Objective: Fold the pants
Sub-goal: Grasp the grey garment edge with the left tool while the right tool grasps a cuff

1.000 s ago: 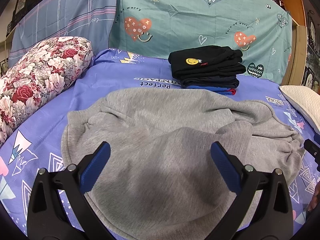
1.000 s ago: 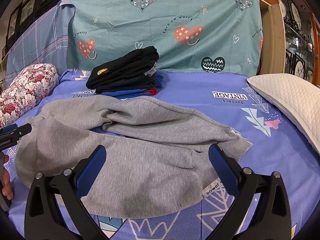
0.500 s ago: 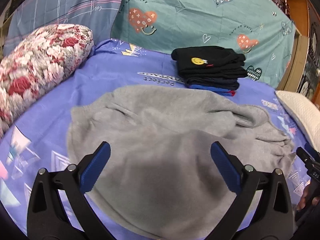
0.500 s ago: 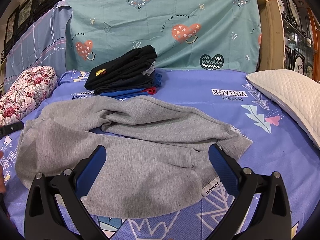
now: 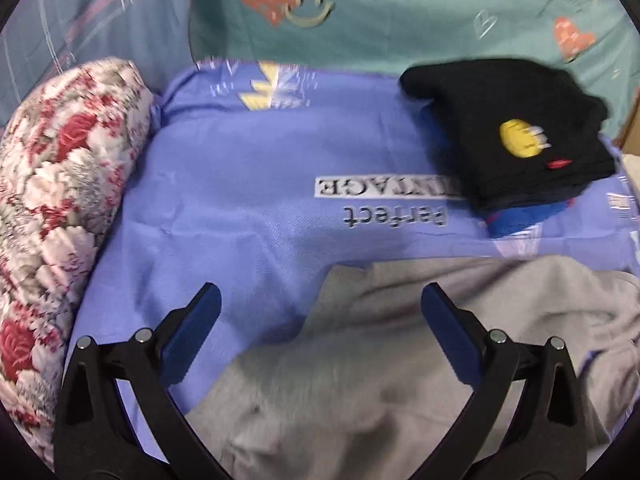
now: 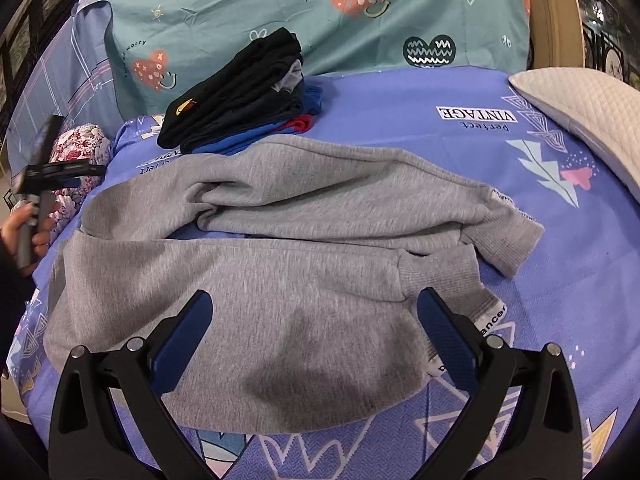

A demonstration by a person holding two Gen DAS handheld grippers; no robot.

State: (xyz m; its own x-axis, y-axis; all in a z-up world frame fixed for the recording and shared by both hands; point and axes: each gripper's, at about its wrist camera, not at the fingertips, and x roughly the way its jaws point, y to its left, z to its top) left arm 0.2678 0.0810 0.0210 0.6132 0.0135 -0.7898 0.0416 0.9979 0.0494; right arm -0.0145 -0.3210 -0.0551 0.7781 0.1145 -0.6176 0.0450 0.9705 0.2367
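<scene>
Far left of the left wrist view sits the floral bolster pillow (image 5: 60,216), then bare purple bedsheet (image 5: 240,168), and your left gripper (image 5: 320,312) hangs over the upper left edge of the grey sweatpants (image 5: 400,380); its jaws are spread wide, holding nothing, left blue pad over bare sheet, right pad over grey fabric, contact not clear because the view is blurred. Right of that, a stack of folded dark clothes (image 5: 512,136) with a yellow smiley patch on top lies further back on the sheet, apart from the pants. Behind all hangs the teal heart-print cloth (image 5: 420,12). In the right wrist view, at the far left, your left hand (image 6: 28,228) grips the handle of the other tool, raised beside the pants' left end. The grey sweatpants (image 6: 280,240) lie crosswise on the purple bedsheet (image 6: 560,280), waist end left, two ribbed cuffs right, legs loosely doubled with a gap of sheet between them. Your right gripper (image 6: 314,316) sits above the near leg, jaws wide apart, empty, the near hem falling between the pads; touching or not, can't tell. The folded stack (image 6: 240,100) lies just behind the pants, and a white quilted pillow (image 6: 584,112) lies at the far right.
</scene>
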